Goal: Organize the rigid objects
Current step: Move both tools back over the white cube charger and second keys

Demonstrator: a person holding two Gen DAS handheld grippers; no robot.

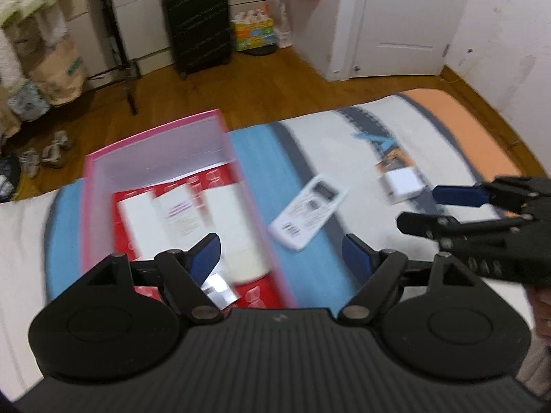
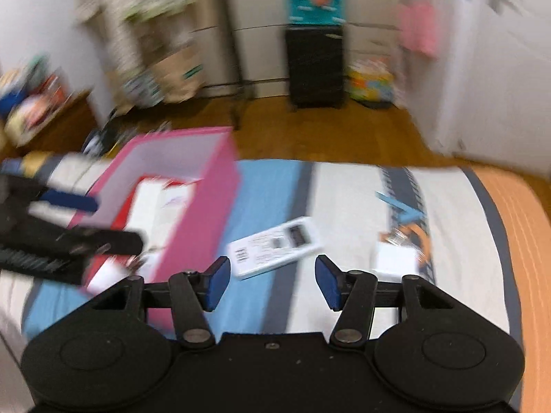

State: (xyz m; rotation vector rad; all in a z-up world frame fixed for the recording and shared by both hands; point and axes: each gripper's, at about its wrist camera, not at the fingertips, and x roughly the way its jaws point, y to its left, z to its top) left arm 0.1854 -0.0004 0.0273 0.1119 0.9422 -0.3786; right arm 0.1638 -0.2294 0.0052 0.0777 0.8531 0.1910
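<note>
A: Both views blurred. Left gripper has its jaws wide apart with nothing between them, over the near right edge of the pink box. Right gripper also has its jaws spread and empty.

B: Box contents?

A: White cartons lying on a red lining, at 11 o'clock from the left gripper. Exact count not readable.

B: What's outside the box?

A: On the striped bedspread: a white remote control at 12 o'clock, just ahead of the right gripper, and a small white box at 2 o'clock, well apart from the pink box.

B: Step?

A: Judged: between placements, heading for the next pickup. The remote looks likeliest; the right gripper must straddle its narrow width and close across it.
</note>
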